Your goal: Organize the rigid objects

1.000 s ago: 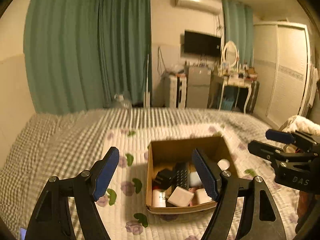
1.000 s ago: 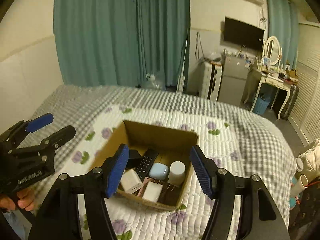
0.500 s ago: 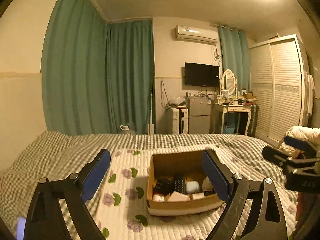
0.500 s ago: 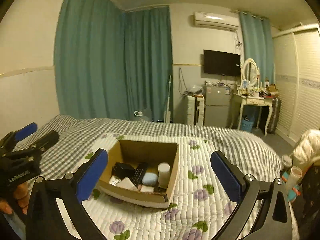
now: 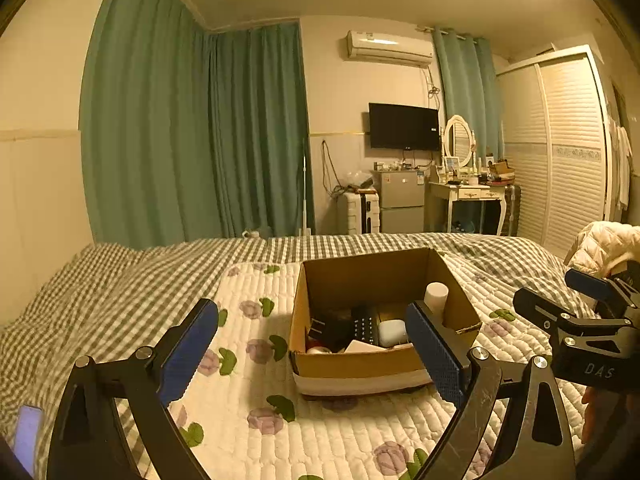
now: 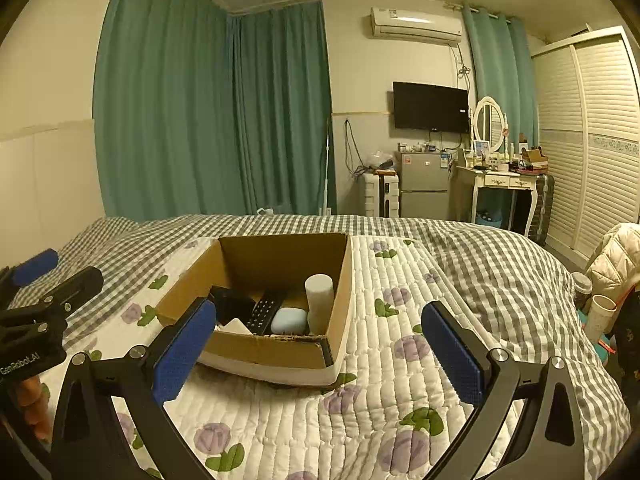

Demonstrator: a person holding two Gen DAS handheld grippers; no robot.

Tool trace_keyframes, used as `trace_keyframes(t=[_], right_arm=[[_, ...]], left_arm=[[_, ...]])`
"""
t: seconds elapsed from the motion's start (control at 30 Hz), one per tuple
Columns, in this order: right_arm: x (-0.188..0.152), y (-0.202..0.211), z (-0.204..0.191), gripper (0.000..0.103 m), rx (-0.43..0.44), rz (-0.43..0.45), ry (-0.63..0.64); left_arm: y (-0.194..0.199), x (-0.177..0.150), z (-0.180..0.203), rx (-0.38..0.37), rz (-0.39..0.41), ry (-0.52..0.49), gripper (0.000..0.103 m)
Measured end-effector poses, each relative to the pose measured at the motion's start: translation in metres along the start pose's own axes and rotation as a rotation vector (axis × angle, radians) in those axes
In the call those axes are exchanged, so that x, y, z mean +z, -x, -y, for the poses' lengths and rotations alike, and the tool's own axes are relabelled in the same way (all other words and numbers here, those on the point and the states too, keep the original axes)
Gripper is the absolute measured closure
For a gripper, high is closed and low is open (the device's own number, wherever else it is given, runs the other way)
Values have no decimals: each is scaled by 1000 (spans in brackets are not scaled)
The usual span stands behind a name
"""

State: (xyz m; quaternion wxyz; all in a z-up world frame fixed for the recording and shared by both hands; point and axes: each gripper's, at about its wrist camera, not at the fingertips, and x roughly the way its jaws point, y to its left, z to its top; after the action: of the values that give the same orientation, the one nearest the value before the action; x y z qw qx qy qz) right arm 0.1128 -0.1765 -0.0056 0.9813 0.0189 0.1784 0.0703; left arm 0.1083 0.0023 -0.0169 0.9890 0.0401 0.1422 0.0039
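Observation:
An open cardboard box [image 5: 360,368] [image 6: 264,350] sits on a white floral quilt on the bed. It holds a white cylinder [image 6: 319,300] [image 5: 436,298], a black remote [image 6: 265,312] [image 5: 364,326], a pale blue case [image 6: 289,320] [image 5: 392,332], a black block [image 6: 232,304] and white boxes. My left gripper [image 5: 312,352] is open and empty, in front of the box. My right gripper [image 6: 320,352] is open and empty, in front of the box's right side. Each gripper shows at the edge of the other's view.
The quilt [image 6: 400,360] lies over a grey checked bedspread [image 5: 120,280]. A phone [image 5: 26,436] lies at the near left. A cream jacket [image 6: 616,256] and cups [image 6: 600,312] are at the bed's right. Curtains, a fridge and a dressing table stand beyond.
Both grippers have tilted up and pulled back from above the box to a lower, level view in front of it. Both stay open and empty.

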Motion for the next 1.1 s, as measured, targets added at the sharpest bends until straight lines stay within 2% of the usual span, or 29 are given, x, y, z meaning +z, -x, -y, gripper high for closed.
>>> trace_keyframes(t=[0.33,1.1], right_arm=[[-2,5,-1,0,-14,22,15],[-7,-4,4,0,-24,-22,4]], left_arm=[[0,-2,-1,-15,-31,0,7],[-11,-12,-1,-33,-92,-3,7]])
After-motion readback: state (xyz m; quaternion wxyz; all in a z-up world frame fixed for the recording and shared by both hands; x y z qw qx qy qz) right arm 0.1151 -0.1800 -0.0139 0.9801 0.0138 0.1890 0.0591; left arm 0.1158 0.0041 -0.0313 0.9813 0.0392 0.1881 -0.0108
